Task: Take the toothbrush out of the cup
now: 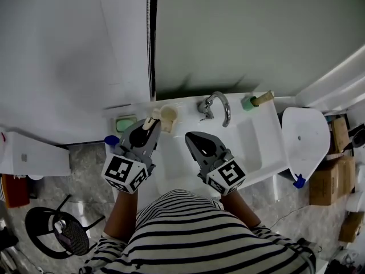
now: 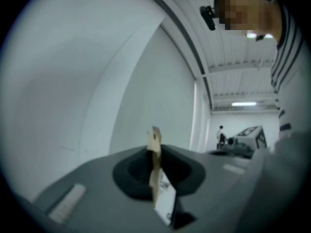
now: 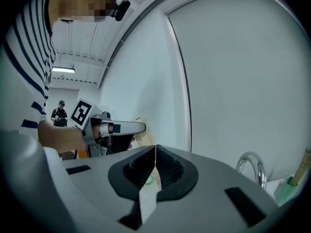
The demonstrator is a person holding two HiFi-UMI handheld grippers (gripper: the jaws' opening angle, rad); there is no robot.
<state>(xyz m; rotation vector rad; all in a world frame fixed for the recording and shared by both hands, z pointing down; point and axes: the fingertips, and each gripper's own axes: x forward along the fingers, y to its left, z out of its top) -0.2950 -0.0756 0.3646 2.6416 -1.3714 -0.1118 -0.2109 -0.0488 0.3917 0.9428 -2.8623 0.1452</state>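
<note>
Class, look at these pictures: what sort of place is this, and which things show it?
Probably a bathroom washstand: a white basin, a chrome tap over it, and a cup and green soap dish by the wall.

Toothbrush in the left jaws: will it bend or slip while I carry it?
The toothbrush looks like a thin, pale wooden strip, so it is probably stiff and light. The left gripper pinches it across its thin side with one end sticking up, so it may pivot or slide if knocked.

toothbrush [image 1: 151, 121]: pale wood, gripped in left tool [image 1: 147, 127] | cup [image 1: 169, 115]: beige, upright, just beside
</note>
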